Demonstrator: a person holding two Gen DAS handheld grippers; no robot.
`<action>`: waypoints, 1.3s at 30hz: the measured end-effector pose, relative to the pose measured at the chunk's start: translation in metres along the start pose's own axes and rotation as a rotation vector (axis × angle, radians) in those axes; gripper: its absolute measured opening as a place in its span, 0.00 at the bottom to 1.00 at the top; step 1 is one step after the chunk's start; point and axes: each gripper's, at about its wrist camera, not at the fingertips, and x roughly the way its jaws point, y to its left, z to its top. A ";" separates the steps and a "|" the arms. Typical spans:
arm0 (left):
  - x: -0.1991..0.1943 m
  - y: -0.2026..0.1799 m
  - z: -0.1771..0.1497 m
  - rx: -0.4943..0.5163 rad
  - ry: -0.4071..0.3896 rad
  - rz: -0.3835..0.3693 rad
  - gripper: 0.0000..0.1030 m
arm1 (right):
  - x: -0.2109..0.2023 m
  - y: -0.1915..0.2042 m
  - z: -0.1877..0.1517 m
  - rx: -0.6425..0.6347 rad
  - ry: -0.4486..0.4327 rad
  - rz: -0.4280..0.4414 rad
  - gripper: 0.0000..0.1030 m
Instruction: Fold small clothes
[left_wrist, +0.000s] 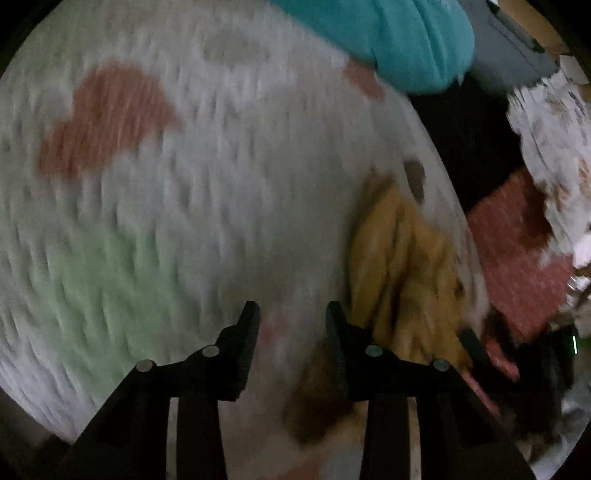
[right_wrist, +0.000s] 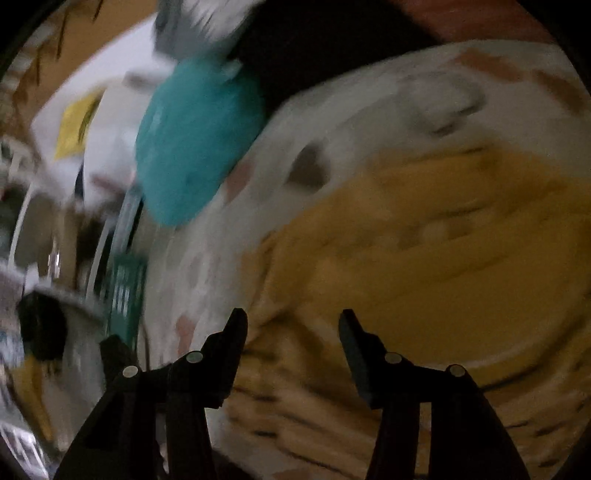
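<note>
1. No writing is readable; both views are blurred.
2. Left gripper (left_wrist: 291, 314): jaws apart, empty, over a white spotted blanket (left_wrist: 221, 184).
3. Right gripper (right_wrist: 293, 323): jaws apart, empty.
4. Yellow garment (right_wrist: 424, 251) lies at three o'clock of the left gripper; teal cloth (right_wrist: 195, 147) at eleven o'clock of the right gripper.

mustard garment (right_wrist: 443, 258), teal cloth (right_wrist: 195, 140), white heart-patterned blanket (left_wrist: 221, 184)

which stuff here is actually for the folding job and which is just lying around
For the job:
- yellow garment
- teal garment
- left claw and right claw, both open with nothing between the fingers

Lying about:
- white spotted blanket under the clothes
- red patterned cloth
- yellow paper
</note>
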 end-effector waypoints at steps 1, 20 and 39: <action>0.001 0.000 -0.012 0.017 0.036 -0.033 0.35 | 0.016 0.009 0.000 -0.020 0.025 -0.032 0.52; -0.002 -0.013 -0.057 0.159 0.129 -0.078 0.54 | 0.145 0.082 0.036 -0.296 0.275 -0.403 0.71; -0.001 -0.118 -0.128 0.410 0.129 -0.219 0.09 | 0.038 0.073 0.018 -0.452 0.144 -0.432 0.14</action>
